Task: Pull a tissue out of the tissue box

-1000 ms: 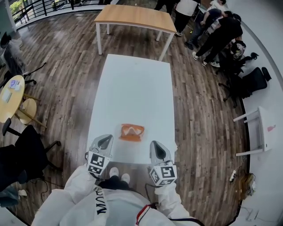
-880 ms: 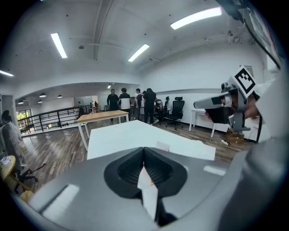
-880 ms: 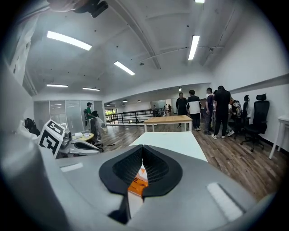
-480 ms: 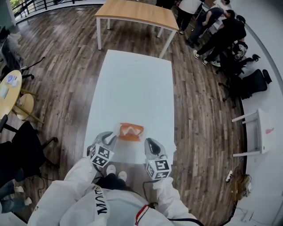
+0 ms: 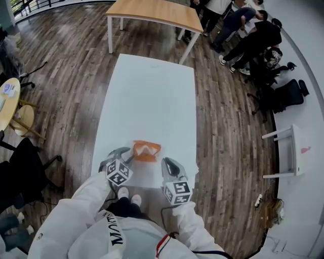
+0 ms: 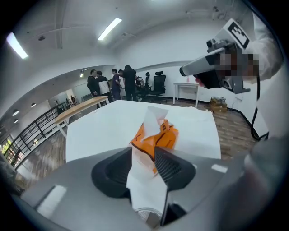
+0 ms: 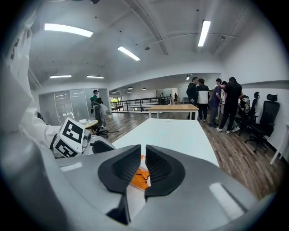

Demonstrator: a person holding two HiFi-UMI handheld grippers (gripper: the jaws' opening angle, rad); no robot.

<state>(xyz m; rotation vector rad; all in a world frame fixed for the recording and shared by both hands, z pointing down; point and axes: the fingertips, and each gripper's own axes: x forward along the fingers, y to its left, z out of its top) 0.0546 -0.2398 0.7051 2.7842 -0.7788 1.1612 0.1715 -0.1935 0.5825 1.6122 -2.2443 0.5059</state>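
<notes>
I count one orange cardboard tissue box (image 5: 147, 151), and one white tissue (image 6: 153, 116) standing up out of its top slot. There are two tongs, one in each of my hands, and one long white table (image 5: 152, 96) under them.

My left tongs (image 6: 143, 152) are released and their jaws are opening, already wide apart. The box sits on the table just ahead of their tips, framed in the gap between the two dark ribbed pads. Neither pad presses on the box or the tissue, so these tongs hold nothing. From above, the left tips lie close beside the box's near left corner, but I cannot tell whether they touch it.

My right tongs (image 7: 143, 151) are also released. Their jaws are opening too, but only a narrow slit shows between the pads. Nothing is caught in that slit; a patch of the orange box shows through it, lower down and beyond. The box lies ahead of these tongs and a little to their left, apart from the tips.

Far beyond both tongs stands one wooden-topped table with white legs (image 5: 152, 12). To the right of it is a cluster of people (image 5: 243, 30), too bunched for me to count.
</notes>
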